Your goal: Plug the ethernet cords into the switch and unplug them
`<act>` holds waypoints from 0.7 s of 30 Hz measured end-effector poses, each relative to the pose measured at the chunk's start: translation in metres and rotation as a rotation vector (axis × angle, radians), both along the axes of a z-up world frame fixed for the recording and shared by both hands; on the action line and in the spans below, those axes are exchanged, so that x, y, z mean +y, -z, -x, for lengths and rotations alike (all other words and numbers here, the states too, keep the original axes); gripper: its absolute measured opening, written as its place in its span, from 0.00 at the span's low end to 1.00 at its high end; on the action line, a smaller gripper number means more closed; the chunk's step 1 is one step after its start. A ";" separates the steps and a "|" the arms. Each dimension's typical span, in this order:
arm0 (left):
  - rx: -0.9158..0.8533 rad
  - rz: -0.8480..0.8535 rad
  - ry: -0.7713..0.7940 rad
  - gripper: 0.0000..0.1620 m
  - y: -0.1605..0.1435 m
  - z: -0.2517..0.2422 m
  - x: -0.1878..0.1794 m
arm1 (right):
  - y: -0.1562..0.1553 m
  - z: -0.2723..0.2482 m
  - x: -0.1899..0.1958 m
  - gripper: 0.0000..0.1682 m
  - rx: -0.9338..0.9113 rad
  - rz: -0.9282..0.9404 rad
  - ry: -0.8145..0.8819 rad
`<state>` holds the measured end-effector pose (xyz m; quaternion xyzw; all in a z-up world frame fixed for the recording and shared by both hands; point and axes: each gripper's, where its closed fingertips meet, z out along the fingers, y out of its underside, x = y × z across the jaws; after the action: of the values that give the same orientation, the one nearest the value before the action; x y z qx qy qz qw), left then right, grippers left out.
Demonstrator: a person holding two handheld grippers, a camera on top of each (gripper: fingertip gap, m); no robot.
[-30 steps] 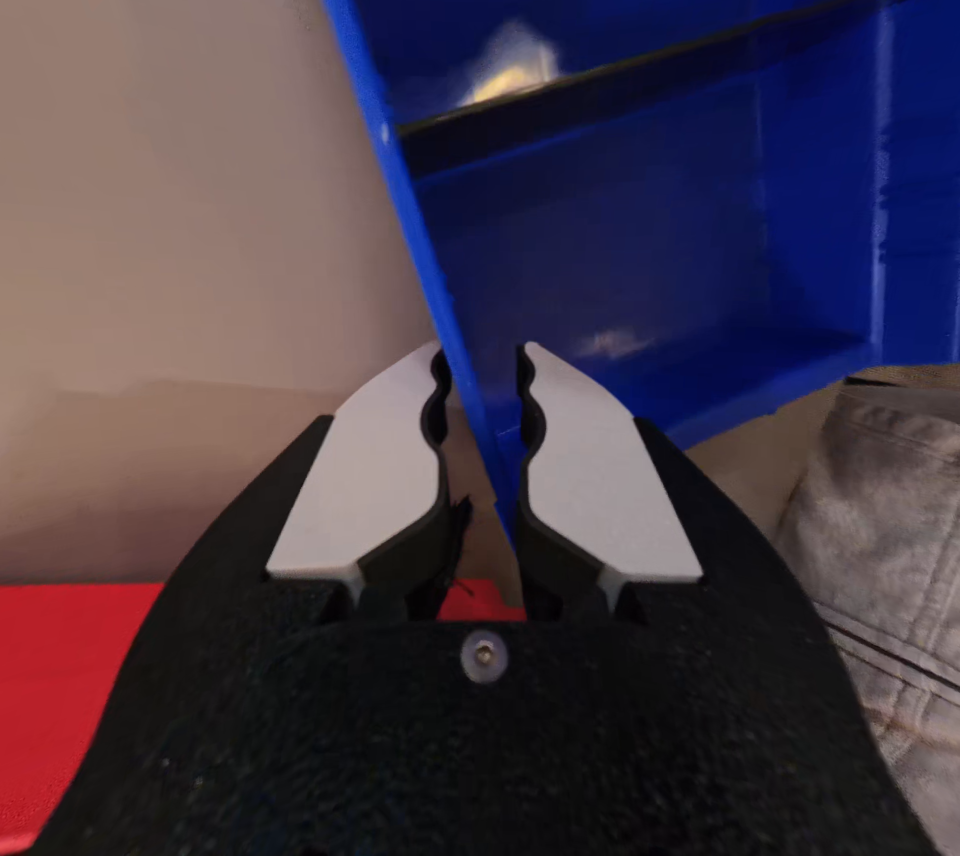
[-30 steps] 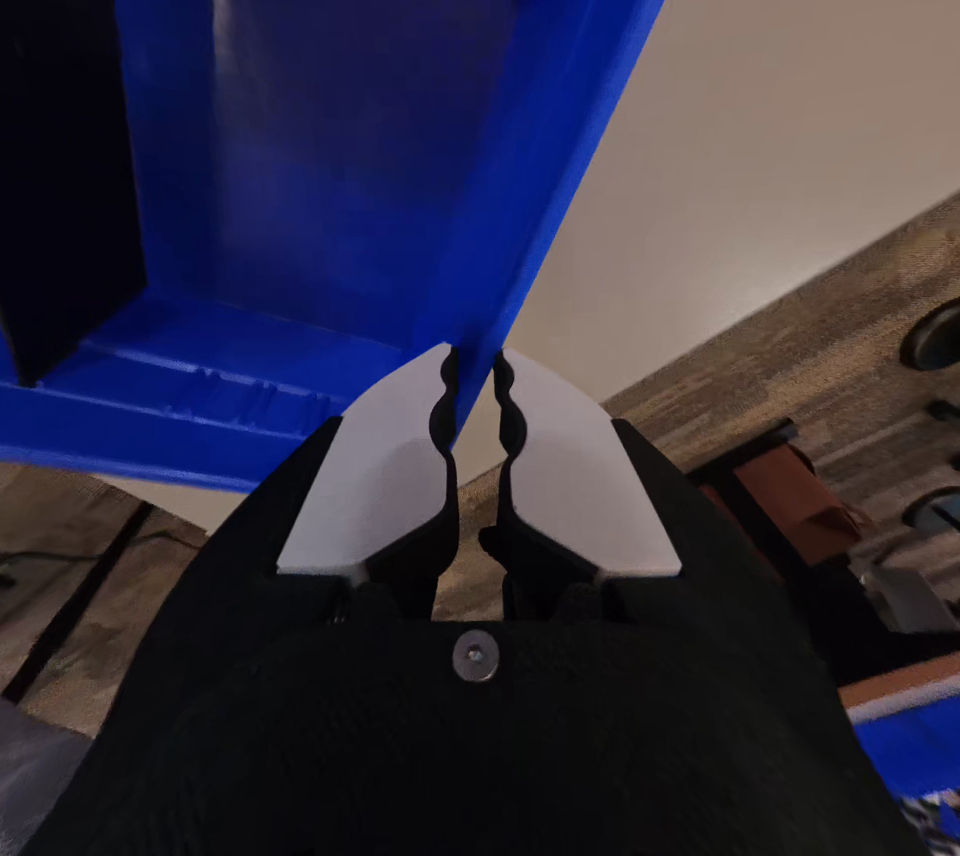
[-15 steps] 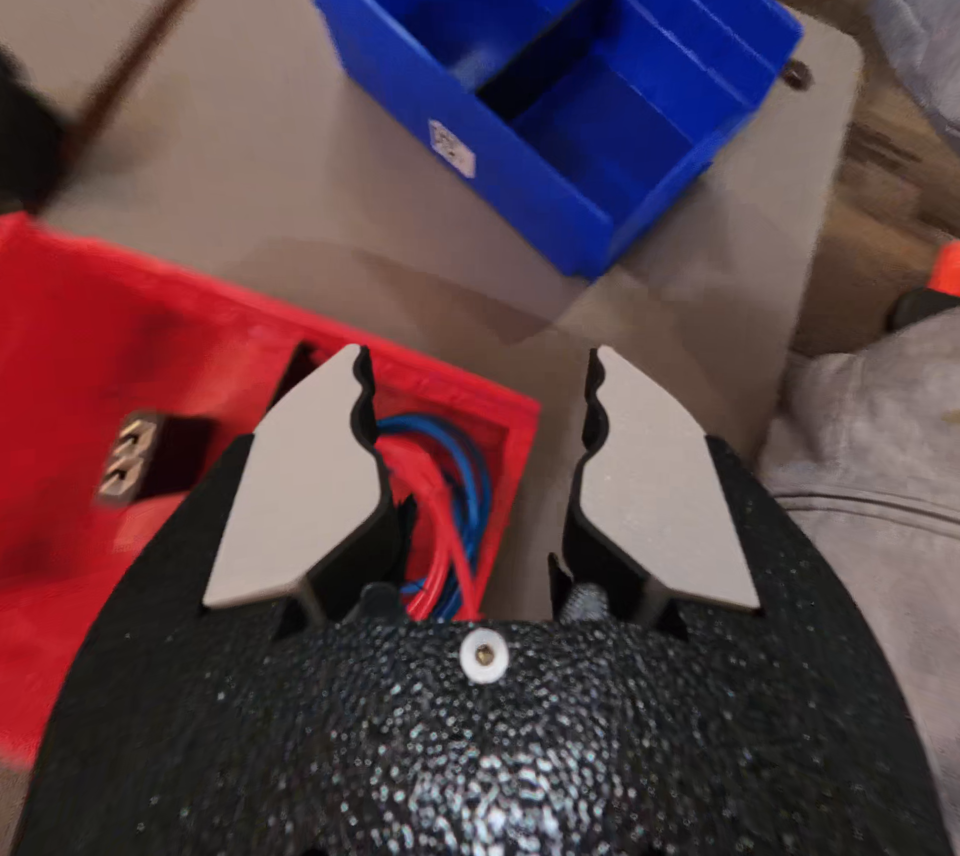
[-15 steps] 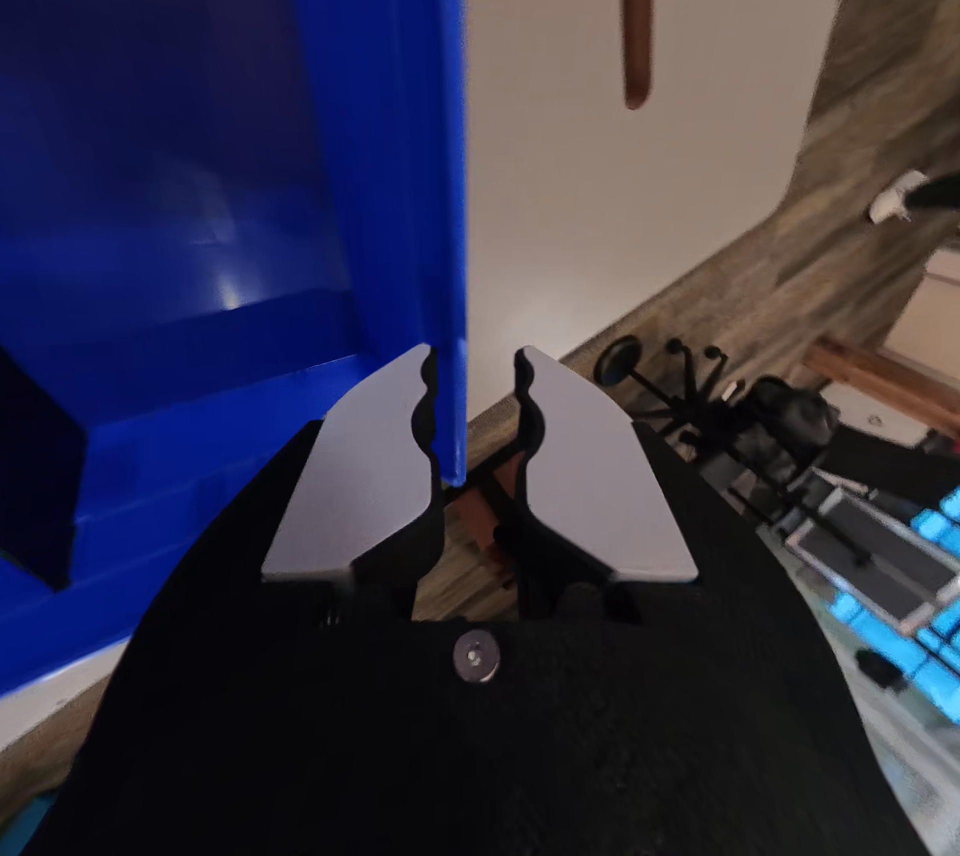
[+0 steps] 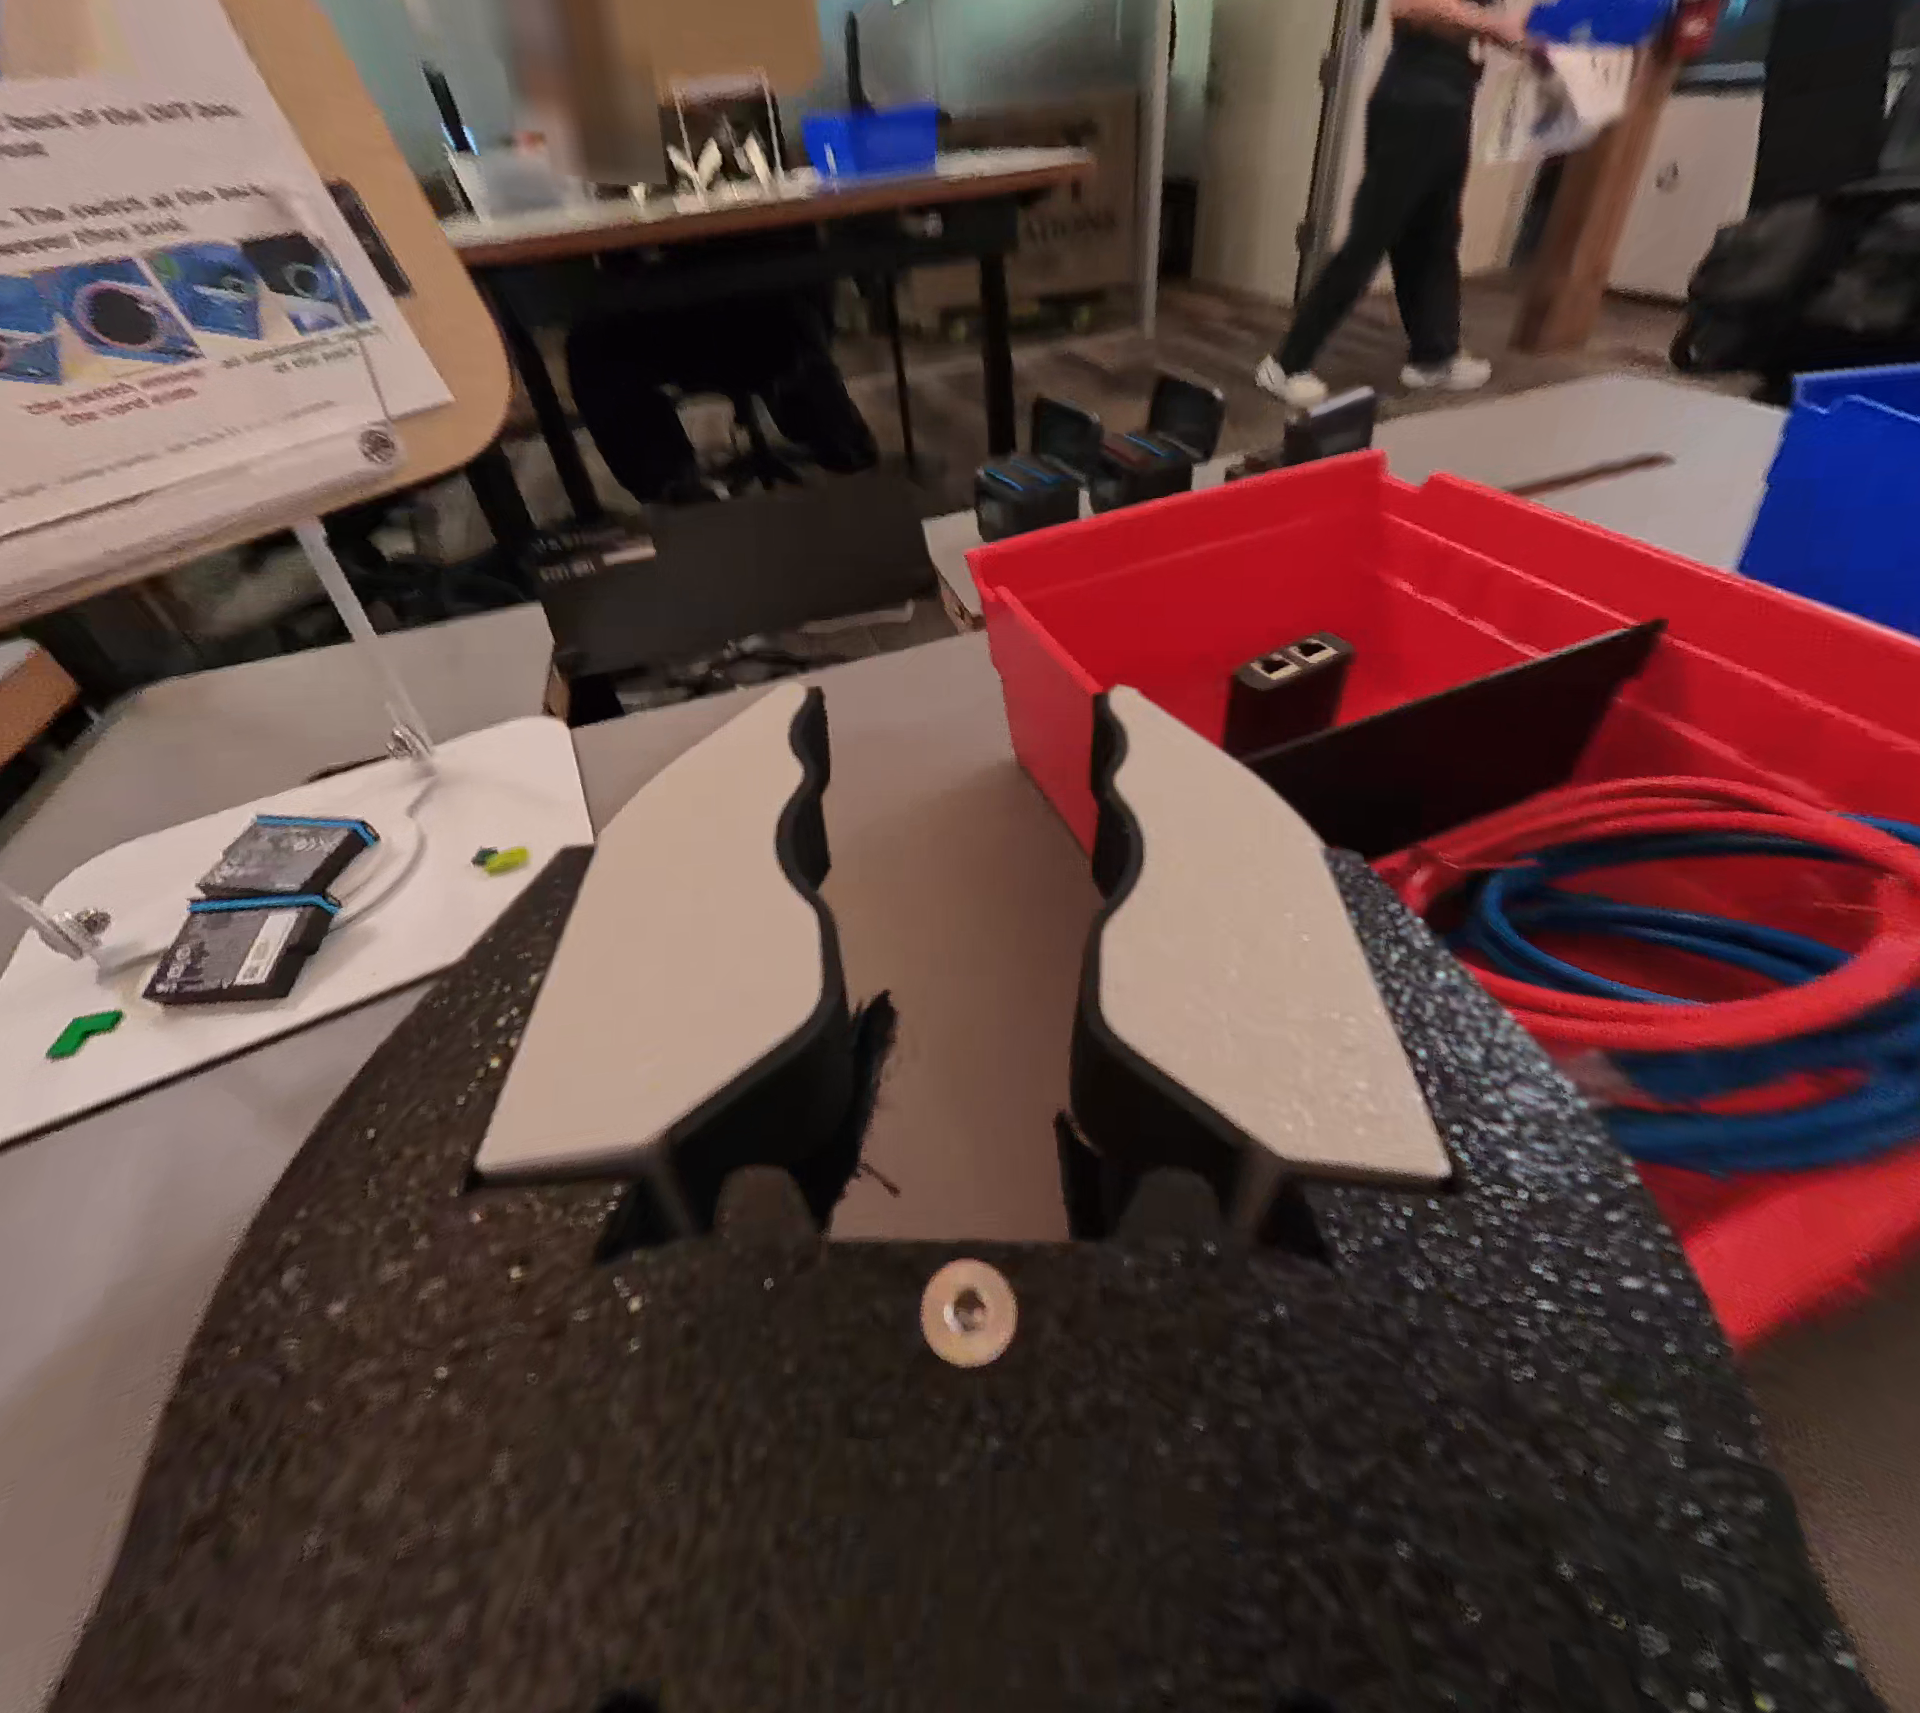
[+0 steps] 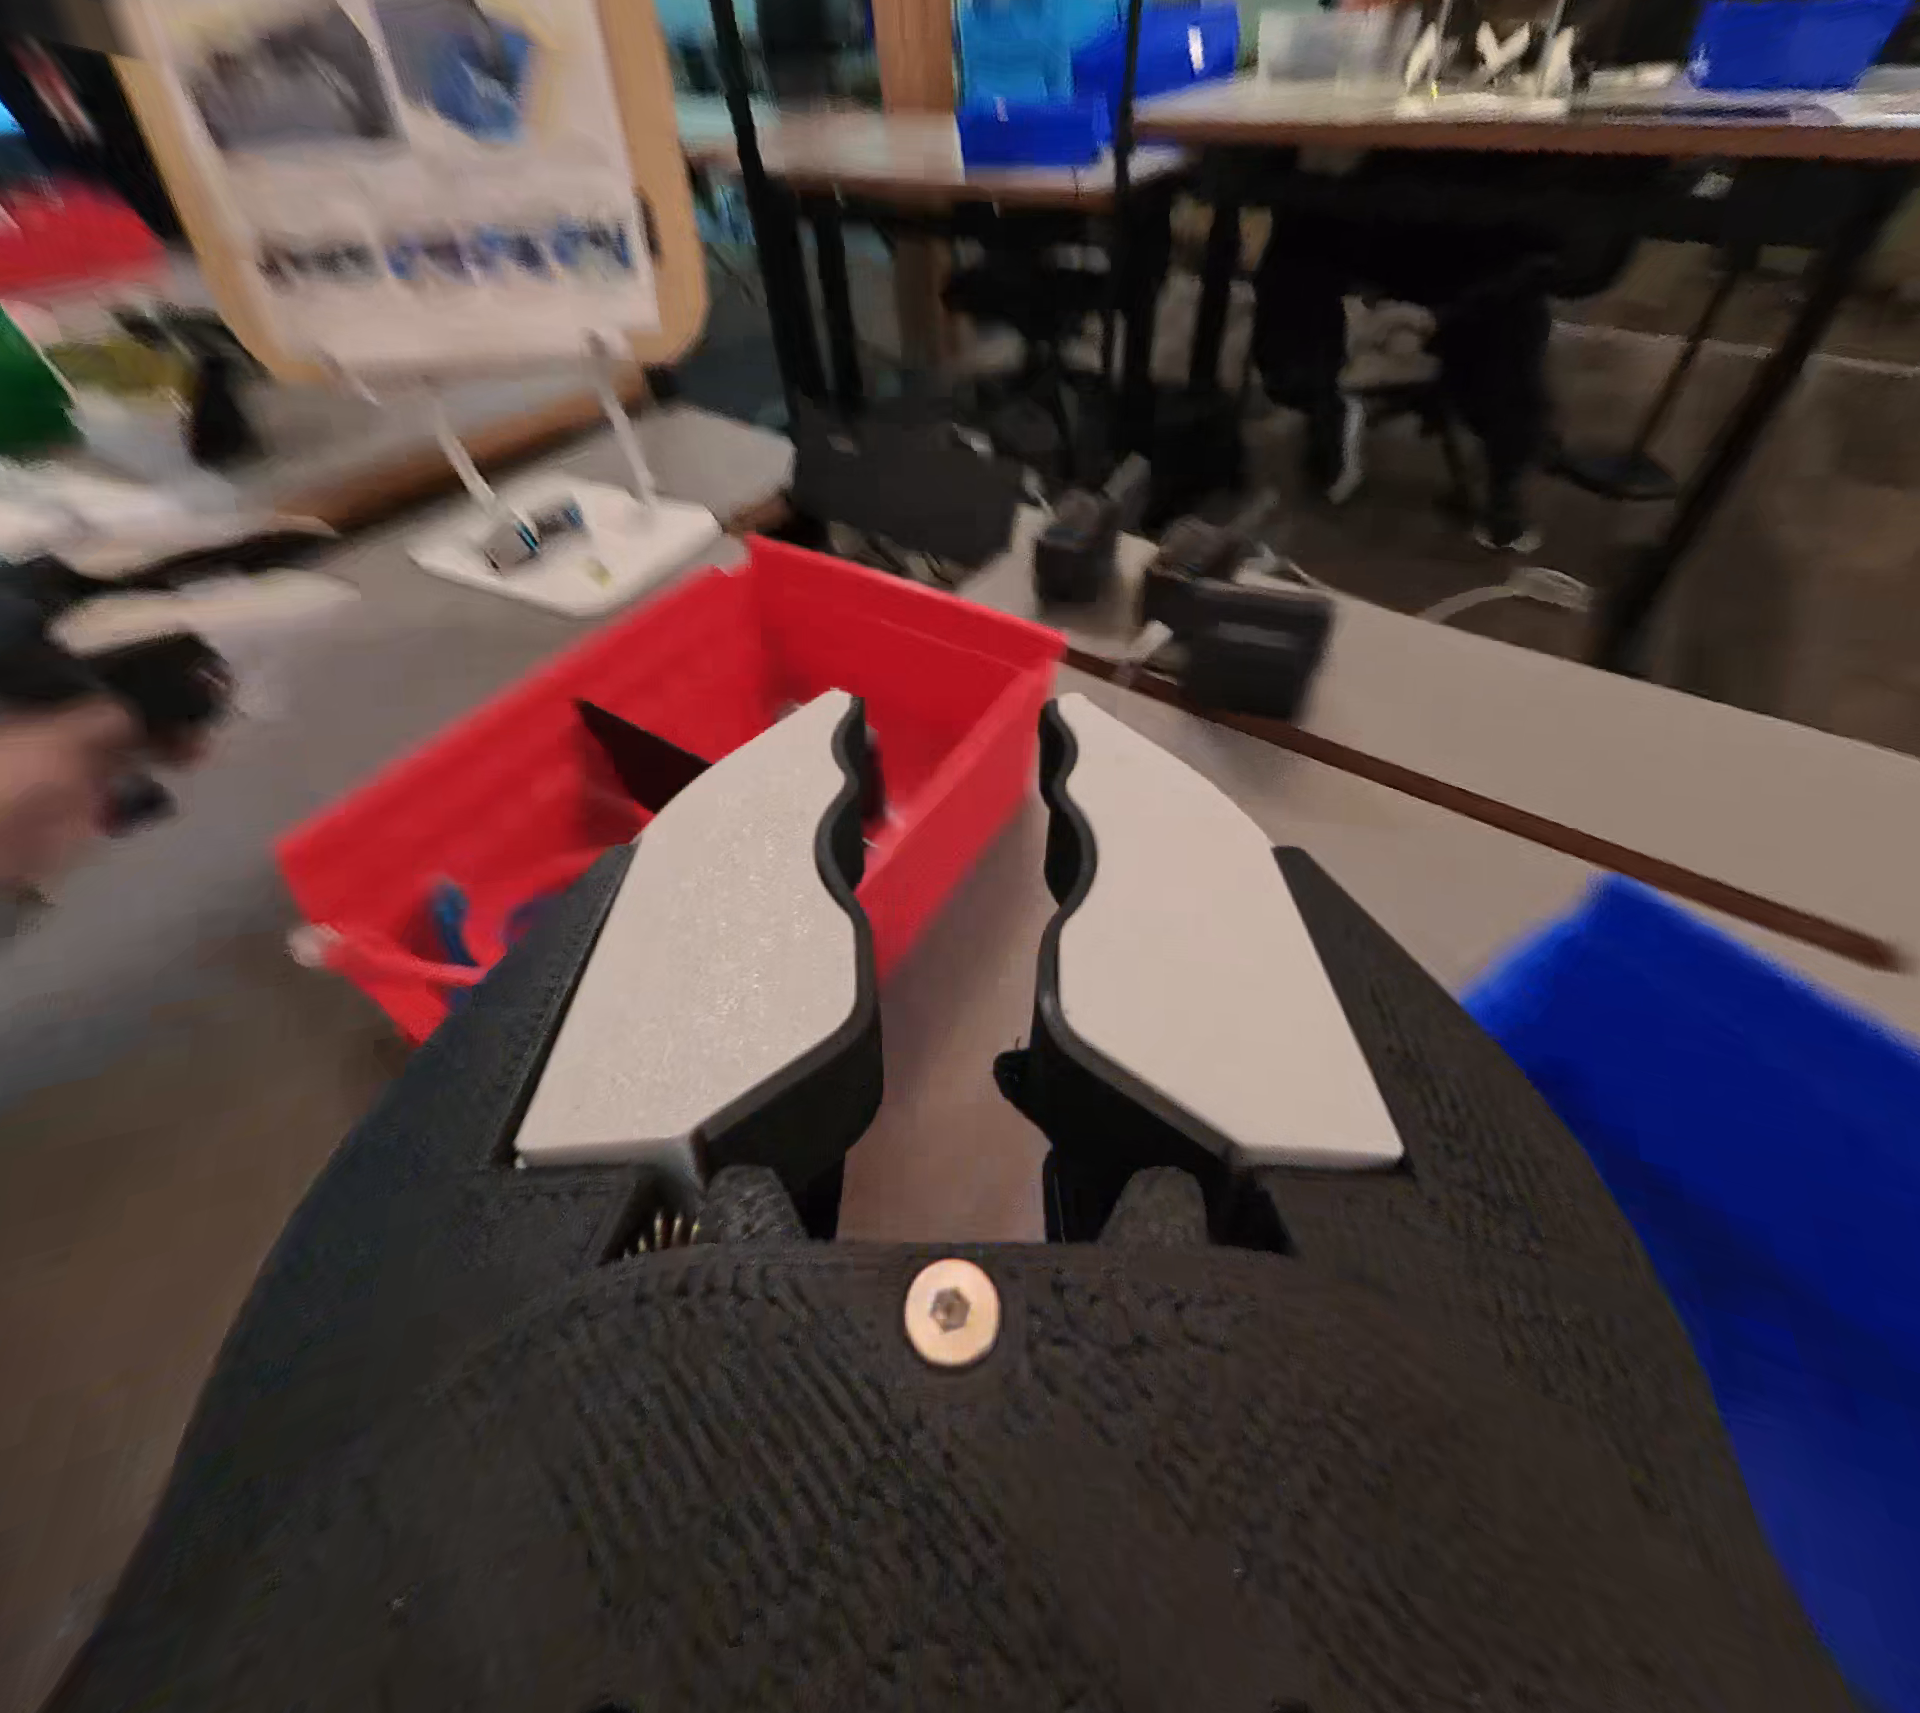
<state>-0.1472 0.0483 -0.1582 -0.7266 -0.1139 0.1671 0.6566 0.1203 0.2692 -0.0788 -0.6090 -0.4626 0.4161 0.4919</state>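
My left gripper (image 5: 956, 718) is open and empty above the grey table (image 5: 935, 832), just left of a red bin (image 5: 1049, 687). The bin has a black divider (image 5: 1455, 738); a small black adapter (image 5: 1288, 687) stands in its far part and coiled red and blue cables (image 5: 1683, 946) lie in its near part. My right gripper (image 6: 948, 728) is open and empty, with the red bin (image 6: 935, 790) ahead on the left and a blue bin (image 6: 1714, 1123) close on the right. The blue bin's corner also shows in the left wrist view (image 5: 1849, 500).
A white stand base (image 5: 312, 915) with two black batteries (image 5: 260, 905) and a tilted instruction board (image 5: 187, 209) lie left. Black chargers (image 5: 1101, 458) sit at the far table edge. A brown seam (image 6: 1507, 842) crosses the table. A person (image 5: 1403, 188) walks in the background. My hands' fingertips stand some 35 cm from each other. The small black adapter (image 5: 1288, 687) is about 20 cm from my left fingertips.
Both grippers were shut on the blue bin's walls a second ago. They let go and opened, then drew back and tilted up to level. The blue bin now rests on the table at the right.
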 end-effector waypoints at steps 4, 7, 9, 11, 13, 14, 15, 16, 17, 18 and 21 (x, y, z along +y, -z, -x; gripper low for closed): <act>0.072 -0.034 -0.062 0.27 0.026 0.022 0.009 | 0.036 0.029 -0.024 0.15 0.210 0.003 0.164; 0.043 -0.067 -0.075 0.27 0.044 0.031 0.015 | 0.073 0.044 -0.026 0.15 0.145 -0.130 0.240; -0.018 -0.107 -0.037 0.27 0.050 0.028 0.019 | 0.080 0.042 -0.021 0.13 0.171 -0.215 0.309; -0.050 -0.122 0.009 0.28 0.051 0.021 0.023 | 0.087 0.034 -0.015 0.12 0.175 -0.249 0.375; -0.049 -0.161 0.009 0.26 0.049 0.017 0.022 | 0.093 0.027 -0.011 0.12 0.149 -0.271 0.390; -0.046 -0.179 0.019 0.26 0.048 0.013 0.022 | 0.096 0.024 -0.008 0.12 0.155 -0.265 0.406; -0.039 -0.194 0.027 0.26 0.046 0.010 0.023 | 0.099 0.022 -0.005 0.11 0.148 -0.256 0.418; -0.022 -0.203 0.029 0.26 0.043 0.008 0.023 | 0.103 0.020 0.000 0.11 0.127 -0.242 0.437; -0.003 -0.205 0.030 0.26 0.040 0.007 0.023 | 0.106 0.020 0.002 0.11 0.108 -0.240 0.449; 0.011 -0.205 0.031 0.25 0.038 0.006 0.024 | 0.106 0.020 0.003 0.11 0.101 -0.257 0.451; 0.030 -0.199 0.032 0.26 0.038 0.003 0.026 | 0.109 0.013 0.010 0.10 0.045 -0.321 0.516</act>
<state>-0.1506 0.0743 -0.1966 -0.6568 -0.1084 0.1553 0.7299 0.1071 0.2794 -0.1874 -0.6114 -0.3417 0.2123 0.6815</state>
